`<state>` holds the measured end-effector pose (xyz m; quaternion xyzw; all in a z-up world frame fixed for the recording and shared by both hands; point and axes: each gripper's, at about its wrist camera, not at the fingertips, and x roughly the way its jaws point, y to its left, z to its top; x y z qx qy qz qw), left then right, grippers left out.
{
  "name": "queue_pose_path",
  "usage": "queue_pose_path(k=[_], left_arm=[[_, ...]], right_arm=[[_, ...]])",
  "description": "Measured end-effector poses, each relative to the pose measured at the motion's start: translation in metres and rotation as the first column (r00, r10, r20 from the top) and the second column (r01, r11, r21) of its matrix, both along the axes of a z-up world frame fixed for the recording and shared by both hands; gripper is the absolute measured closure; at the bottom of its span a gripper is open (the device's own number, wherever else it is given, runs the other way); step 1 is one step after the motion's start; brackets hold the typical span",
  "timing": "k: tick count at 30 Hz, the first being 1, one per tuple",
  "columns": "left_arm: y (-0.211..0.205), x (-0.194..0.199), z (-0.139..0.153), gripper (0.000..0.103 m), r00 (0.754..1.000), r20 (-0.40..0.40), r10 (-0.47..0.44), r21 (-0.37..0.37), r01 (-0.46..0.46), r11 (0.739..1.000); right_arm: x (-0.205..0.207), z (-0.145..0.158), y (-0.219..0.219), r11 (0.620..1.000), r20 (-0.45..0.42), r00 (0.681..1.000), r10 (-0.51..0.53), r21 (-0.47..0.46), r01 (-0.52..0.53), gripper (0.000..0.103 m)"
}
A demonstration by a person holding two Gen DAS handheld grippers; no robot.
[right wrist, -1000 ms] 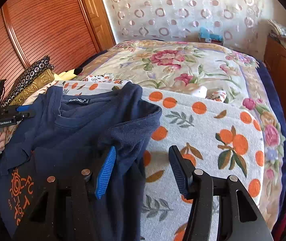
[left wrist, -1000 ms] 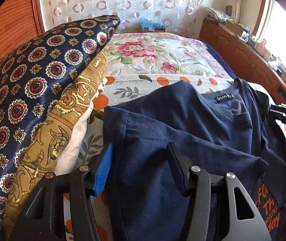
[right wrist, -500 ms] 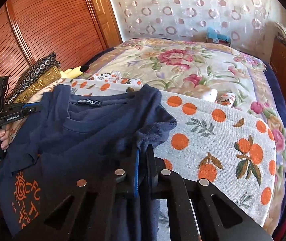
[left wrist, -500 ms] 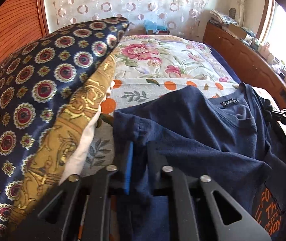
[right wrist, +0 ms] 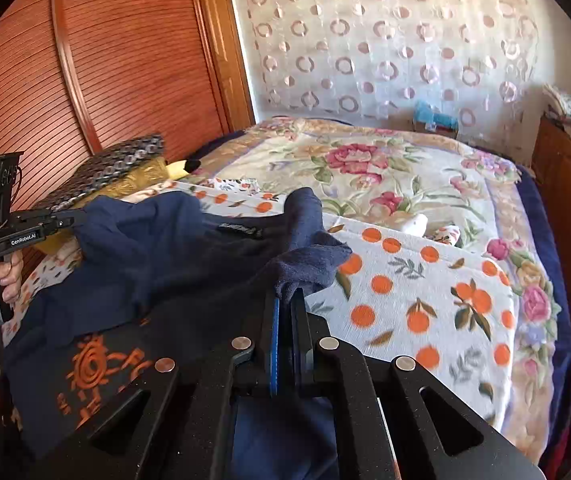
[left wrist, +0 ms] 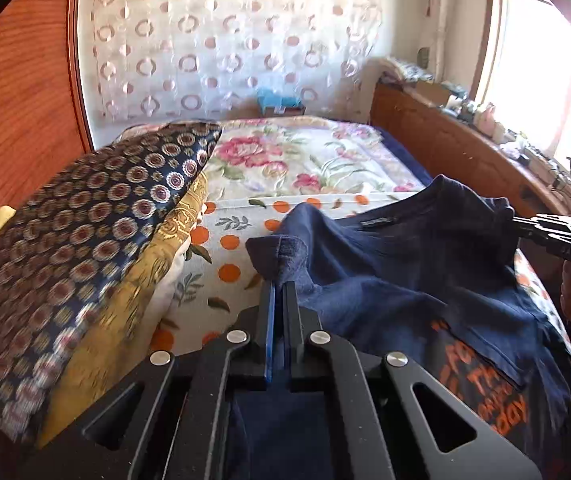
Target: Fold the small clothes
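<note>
A navy T-shirt [left wrist: 405,272] with orange print lies partly raised over an orange-dotted cloth [left wrist: 221,248] on the bed. In the left wrist view, my left gripper [left wrist: 279,285] is shut on one bunched sleeve, which stands up above the cloth. In the right wrist view, my right gripper [right wrist: 287,295] is shut on the other sleeve of the T-shirt [right wrist: 157,264]. Each gripper also shows in the other's view, held by a hand: the right gripper [left wrist: 517,222] at the far right, the left gripper [right wrist: 79,216] at the far left. The collar label faces up between them.
A patterned navy and gold pillow [left wrist: 85,220] lies to the left of the shirt. Beyond it spreads the floral bedspread [right wrist: 365,168], with small white items [right wrist: 417,224] on it. A wooden wardrobe door [right wrist: 125,60] stands on the left, and a cluttered wooden sideboard [left wrist: 465,152] on the right.
Both grippers went from open around the sleeves to shut on them. They then rose, lifting the shirt's shoulders off the cloth.
</note>
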<state>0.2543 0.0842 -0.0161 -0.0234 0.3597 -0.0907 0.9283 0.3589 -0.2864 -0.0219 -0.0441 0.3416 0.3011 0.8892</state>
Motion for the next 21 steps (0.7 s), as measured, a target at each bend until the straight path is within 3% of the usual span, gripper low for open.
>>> queue_pose_path(k=[12,21], left_arm=[[0.02,-0.148,0.01,0.099,0.995,0.098,0.001,-0.086,0.008,0.996],[0.042,-0.228,0.001,0.099,0.995,0.088,0.037,-0.13,-0.025,0.991]], right_arm=[[-0.144,0.007,-0.042,0.999,0.064,0.997,-0.049,0.023,0.047,0.099],[-0.247,0.006,-0.077,0.999,0.03,0.999,-0.03,0.023,0.03,0.099]])
